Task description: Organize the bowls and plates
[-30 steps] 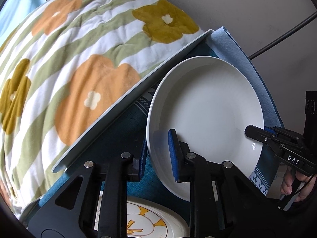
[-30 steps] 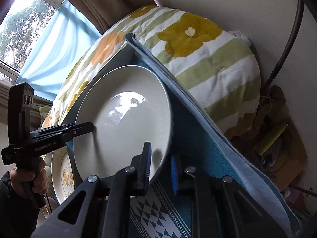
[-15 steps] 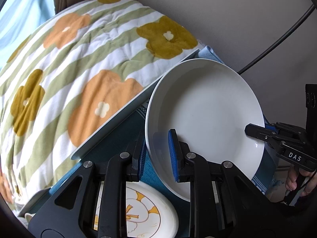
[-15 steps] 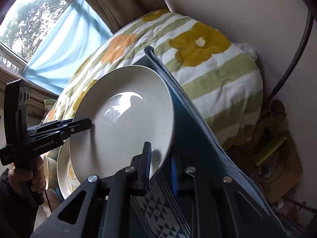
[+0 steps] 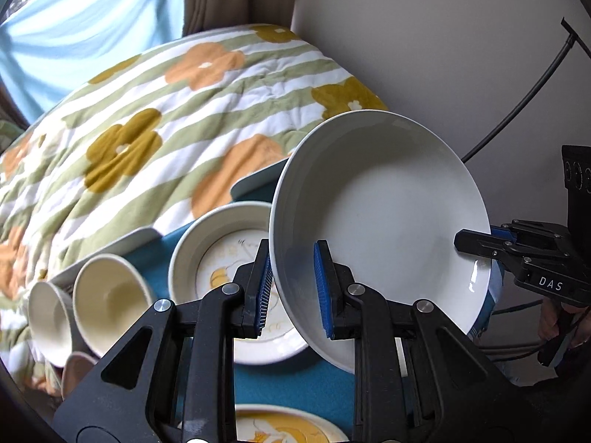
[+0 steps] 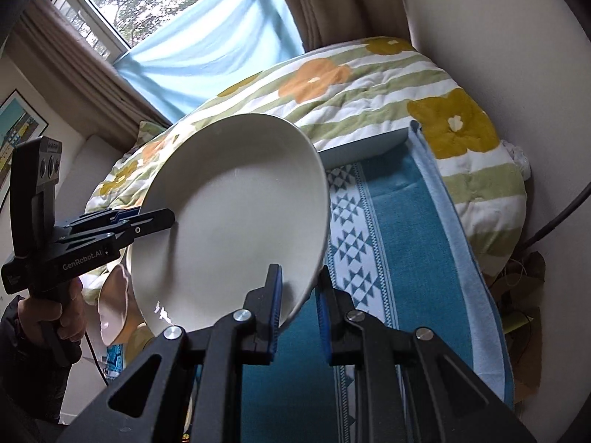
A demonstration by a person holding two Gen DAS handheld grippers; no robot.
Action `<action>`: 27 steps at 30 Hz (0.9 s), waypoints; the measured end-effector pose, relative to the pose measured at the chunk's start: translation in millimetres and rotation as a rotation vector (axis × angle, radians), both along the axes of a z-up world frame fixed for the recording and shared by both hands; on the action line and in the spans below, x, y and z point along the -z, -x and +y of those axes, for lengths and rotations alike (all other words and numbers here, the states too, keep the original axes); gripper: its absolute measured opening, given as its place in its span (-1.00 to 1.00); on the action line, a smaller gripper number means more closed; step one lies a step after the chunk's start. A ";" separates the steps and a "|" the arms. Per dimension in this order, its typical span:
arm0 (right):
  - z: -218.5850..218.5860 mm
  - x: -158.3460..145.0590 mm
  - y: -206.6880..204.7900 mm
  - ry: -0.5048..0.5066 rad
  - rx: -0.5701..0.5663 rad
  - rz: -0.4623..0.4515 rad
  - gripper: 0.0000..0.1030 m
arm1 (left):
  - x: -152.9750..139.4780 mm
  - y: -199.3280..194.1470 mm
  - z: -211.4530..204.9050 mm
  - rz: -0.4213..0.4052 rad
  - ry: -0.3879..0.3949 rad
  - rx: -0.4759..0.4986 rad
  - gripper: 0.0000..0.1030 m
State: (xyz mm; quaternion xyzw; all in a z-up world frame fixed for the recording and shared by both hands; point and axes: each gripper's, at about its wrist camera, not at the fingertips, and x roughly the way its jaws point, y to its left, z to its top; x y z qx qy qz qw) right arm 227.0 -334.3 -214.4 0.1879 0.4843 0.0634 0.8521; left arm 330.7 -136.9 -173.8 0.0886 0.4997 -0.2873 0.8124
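Above the blue-clothed surface [image 6: 399,243], both grippers' jaws clamp opposite rims of the tilted plate [image 5: 384,221], patterned plate [image 5: 221,258] beneath the left gripper [image 5: 291,288].

White plate [image 6: 236,214] tilted, rim pinched by both tools, seemingly above teal cloth [image 6: 399,243].

A patterned plate [image 5: 291,430] is cut off by the bottom edge of the left wrist view. Another patterned plate [image 5: 218,258] is partly hidden behind the white plate [image 5: 380,221].
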 end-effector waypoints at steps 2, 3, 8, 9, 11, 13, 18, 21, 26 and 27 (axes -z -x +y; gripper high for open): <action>17.1 -1.8 6.7 0.001 -0.048 -0.005 -0.68 | -4.0 19.6 23.8 -0.006 0.000 -0.044 -0.65; 25.7 -2.2 10.0 0.000 -0.071 -0.007 -0.68 | -4.8 29.3 36.0 -0.008 -0.003 -0.065 -0.65; 66.6 4.5 25.7 -0.005 -0.185 0.001 -0.68 | 4.2 77.2 90.8 0.014 -0.010 -0.179 -0.65; 74.5 7.3 29.1 -0.007 -0.204 0.006 -0.68 | 7.6 87.6 101.0 0.020 -0.011 -0.200 -0.65; 89.1 13.6 35.2 -0.008 -0.241 0.019 -0.68 | 14.7 106.3 118.3 0.034 -0.014 -0.237 -0.65; 104.0 20.0 42.5 -0.007 -0.274 0.033 -0.68 | 22.5 125.4 135.5 0.047 -0.019 -0.272 -0.65; 139.0 39.3 61.2 0.016 -0.358 0.067 -0.68 | 49.4 165.1 170.7 0.088 -0.029 -0.341 -0.65; 155.1 54.1 68.0 0.023 -0.392 0.092 -0.68 | 67.2 180.2 186.0 0.107 -0.034 -0.367 -0.65; 176.6 72.1 73.5 0.075 -0.438 0.112 -0.68 | 94.2 191.9 202.4 0.149 -0.039 -0.402 -0.65; 179.8 74.0 74.3 0.083 -0.443 0.115 -0.68 | 98.7 192.0 203.0 0.154 -0.042 -0.405 -0.65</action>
